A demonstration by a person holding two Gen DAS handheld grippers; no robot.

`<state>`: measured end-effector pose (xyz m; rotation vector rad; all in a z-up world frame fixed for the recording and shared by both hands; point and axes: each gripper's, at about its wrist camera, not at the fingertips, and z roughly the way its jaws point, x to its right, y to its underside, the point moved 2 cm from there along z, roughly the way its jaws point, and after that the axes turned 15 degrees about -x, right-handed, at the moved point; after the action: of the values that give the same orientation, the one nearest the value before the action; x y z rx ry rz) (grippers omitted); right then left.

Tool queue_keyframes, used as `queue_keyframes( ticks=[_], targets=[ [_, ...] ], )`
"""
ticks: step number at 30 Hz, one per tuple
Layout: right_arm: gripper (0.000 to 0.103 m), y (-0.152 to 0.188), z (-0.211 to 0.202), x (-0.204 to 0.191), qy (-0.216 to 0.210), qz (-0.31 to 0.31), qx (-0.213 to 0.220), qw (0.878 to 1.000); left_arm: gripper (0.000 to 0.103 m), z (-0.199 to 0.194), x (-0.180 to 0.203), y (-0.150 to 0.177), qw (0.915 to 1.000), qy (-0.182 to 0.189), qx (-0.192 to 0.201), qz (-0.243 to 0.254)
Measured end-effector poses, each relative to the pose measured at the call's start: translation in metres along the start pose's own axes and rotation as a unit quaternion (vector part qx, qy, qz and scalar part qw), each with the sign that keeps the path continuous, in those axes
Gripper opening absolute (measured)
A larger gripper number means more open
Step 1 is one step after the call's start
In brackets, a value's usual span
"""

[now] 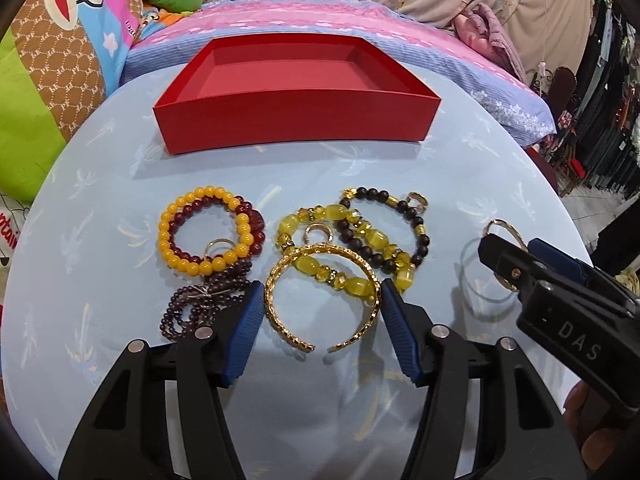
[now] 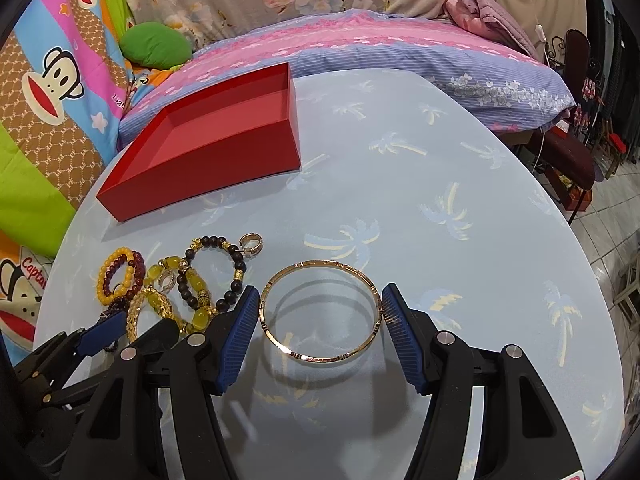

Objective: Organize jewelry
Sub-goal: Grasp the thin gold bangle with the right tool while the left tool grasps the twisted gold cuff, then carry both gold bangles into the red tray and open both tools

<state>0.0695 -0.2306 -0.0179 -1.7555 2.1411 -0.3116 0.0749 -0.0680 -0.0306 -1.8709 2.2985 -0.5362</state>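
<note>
An empty red box [image 1: 296, 120] stands at the far side of the round table; it also shows in the right wrist view [image 2: 208, 160]. My left gripper [image 1: 322, 292] spans a gold cuff bangle [image 1: 280, 320], pads touching its sides. Behind lie a yellow bead bracelet [image 1: 192, 236], a purple bead strand [image 1: 200, 300], a yellow-green stone bracelet [image 1: 356, 232] and a dark bead bracelet [image 1: 384, 216]. My right gripper [image 2: 320, 298] holds a thin gold bangle [image 2: 320, 354] across its width, lifted off the cloth with its shadow beneath.
The table has a light blue palm-print cloth [image 2: 440, 200]. A gold ring [image 2: 252, 245] lies by the dark beads. A pink and purple bed [image 1: 320, 24] and cartoon pillows [image 1: 60, 60] stand behind. Floor drops off at the right [image 2: 612, 240].
</note>
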Motion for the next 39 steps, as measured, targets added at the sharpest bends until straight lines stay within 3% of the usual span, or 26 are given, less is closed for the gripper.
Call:
queue_keyframes(
  ticks=[8, 14, 19, 27, 34, 39],
  targets=[
    [0.061, -0.003, -0.007, -0.003, -0.003, -0.002, 0.007, 1.0, 0.056, -0.02, -0.01, -0.003, 0.9998, 0.008, 0.013, -0.014],
    [0.061, -0.026, -0.019, -0.024, -0.025, -0.034, 0.021, 0.999, 0.056, -0.044, -0.025, -0.03, 0.9988, 0.01, 0.035, -0.032],
    [0.061, -0.066, -0.028, -0.05, -0.038, -0.071, 0.048, 0.996, 0.056, -0.054, -0.039, -0.074, 0.9976, -0.006, 0.06, -0.034],
    [0.061, -0.169, -0.014, -0.084, -0.054, -0.101, 0.058, 0.992, 0.056, -0.045, -0.065, -0.172, 0.9965, -0.013, 0.078, -0.028],
    [0.061, -0.242, 0.041, -0.099, -0.037, -0.103, 0.019, 0.994, 0.056, 0.006, -0.085, -0.249, 0.9988, -0.01, 0.042, -0.021],
    [0.061, -0.269, 0.076, -0.101, -0.03, -0.097, -0.013, 0.995, 0.056, 0.037, -0.092, -0.277, 0.9994, -0.018, 0.018, -0.022]
  ],
)
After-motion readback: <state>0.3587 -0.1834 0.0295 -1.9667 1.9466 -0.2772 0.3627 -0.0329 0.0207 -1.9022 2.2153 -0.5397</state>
